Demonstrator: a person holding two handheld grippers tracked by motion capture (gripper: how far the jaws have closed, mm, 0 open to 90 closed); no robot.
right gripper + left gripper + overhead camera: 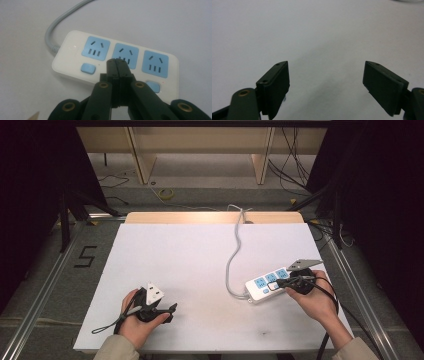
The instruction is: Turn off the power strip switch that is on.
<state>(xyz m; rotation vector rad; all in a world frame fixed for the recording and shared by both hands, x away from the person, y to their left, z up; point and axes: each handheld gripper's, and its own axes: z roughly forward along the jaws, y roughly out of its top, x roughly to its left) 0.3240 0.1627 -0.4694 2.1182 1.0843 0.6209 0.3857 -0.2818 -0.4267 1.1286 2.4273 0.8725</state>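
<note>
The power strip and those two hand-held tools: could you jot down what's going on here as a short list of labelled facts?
surface: white table
power strip: white, three blue outlets, lying flat at the table's right side
switches: small blue buttons below the outlets
cable: grey, running from the strip toward the table's far edge
left gripper: fingers wide apart, nothing between them, over bare table
right gripper: fingers closed together, tips over the strip's middle outlet; contact cannot be told

A white table (165, 265) stands on grey floor (200, 195) before wooden furniture legs (141, 162).
</note>
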